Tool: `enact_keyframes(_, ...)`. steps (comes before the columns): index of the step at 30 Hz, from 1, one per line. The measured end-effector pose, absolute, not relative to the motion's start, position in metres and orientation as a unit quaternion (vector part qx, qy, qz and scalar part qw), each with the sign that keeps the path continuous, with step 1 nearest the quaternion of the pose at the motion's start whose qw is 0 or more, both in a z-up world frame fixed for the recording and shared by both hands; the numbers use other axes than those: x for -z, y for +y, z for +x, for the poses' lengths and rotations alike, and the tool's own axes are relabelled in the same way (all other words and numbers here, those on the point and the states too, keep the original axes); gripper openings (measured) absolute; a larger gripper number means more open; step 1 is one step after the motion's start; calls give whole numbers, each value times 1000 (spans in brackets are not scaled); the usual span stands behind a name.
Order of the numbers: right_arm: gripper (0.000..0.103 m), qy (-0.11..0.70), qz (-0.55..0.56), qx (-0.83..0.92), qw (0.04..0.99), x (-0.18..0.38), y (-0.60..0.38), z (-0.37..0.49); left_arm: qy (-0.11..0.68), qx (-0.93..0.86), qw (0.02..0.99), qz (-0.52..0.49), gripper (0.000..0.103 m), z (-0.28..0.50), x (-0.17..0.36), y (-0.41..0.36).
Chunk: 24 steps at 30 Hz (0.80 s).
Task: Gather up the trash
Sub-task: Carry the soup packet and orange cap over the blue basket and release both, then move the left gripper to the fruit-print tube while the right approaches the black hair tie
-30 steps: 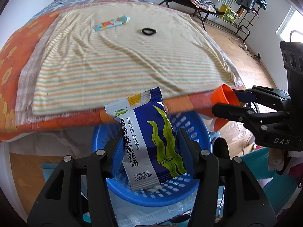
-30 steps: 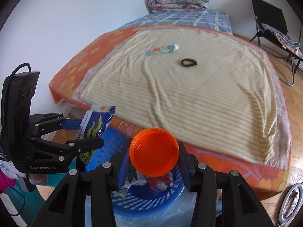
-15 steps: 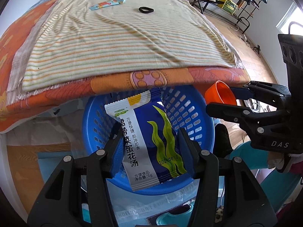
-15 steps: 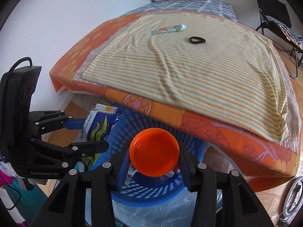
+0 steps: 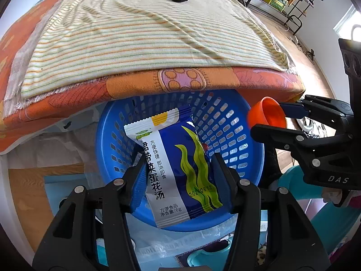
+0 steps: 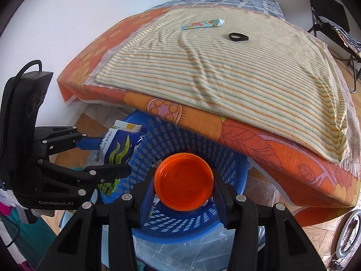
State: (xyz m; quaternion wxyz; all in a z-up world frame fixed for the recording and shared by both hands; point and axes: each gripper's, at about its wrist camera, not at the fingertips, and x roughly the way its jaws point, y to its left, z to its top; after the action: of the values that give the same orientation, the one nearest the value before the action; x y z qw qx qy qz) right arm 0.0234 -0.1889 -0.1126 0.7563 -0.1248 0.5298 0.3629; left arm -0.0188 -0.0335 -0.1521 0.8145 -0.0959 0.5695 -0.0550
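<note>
Left tongs (image 5: pixel 178 169) were clamped on the soup packet (image 5: pixel 178 169); right tongs (image 6: pixel 183 186) were clamped on the orange lid (image 6: pixel 183 185). Both hung above the blue basket (image 6: pixel 225 158), unreleased. A tube (image 6: pixel 203 24) and black ring (image 6: pixel 238 37) remained on the bed (image 6: pixel 282 158).

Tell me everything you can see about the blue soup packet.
The soup packet is a flat, glossy foil sachet, blue with green seaweed art, a white strip of Chinese text and a crimped top edge. It looks sealed. The left gripper pinches its lower sides, holding it upright over the blue basket, touching nothing else.
</note>
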Motion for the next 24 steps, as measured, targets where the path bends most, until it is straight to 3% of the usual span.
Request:
enact_keyframes(4,64,528,-123,-361,759,112,-190,23,573,54,812,-94,56,-16,154,-35)
enact_keyframes(8,71,526,-122,-357,762,111,-191,25,575,51,811,-98,57,-16,155,-34)
enact_keyframes(11,75,525,-121,-354,765,110,-192,26,574,48,811,-101,65,-16,155,-31)
enact_keyframes(24,87,520,-117,-342,774,106,-195,29,576,45,810,-102,66,-12,156,-29)
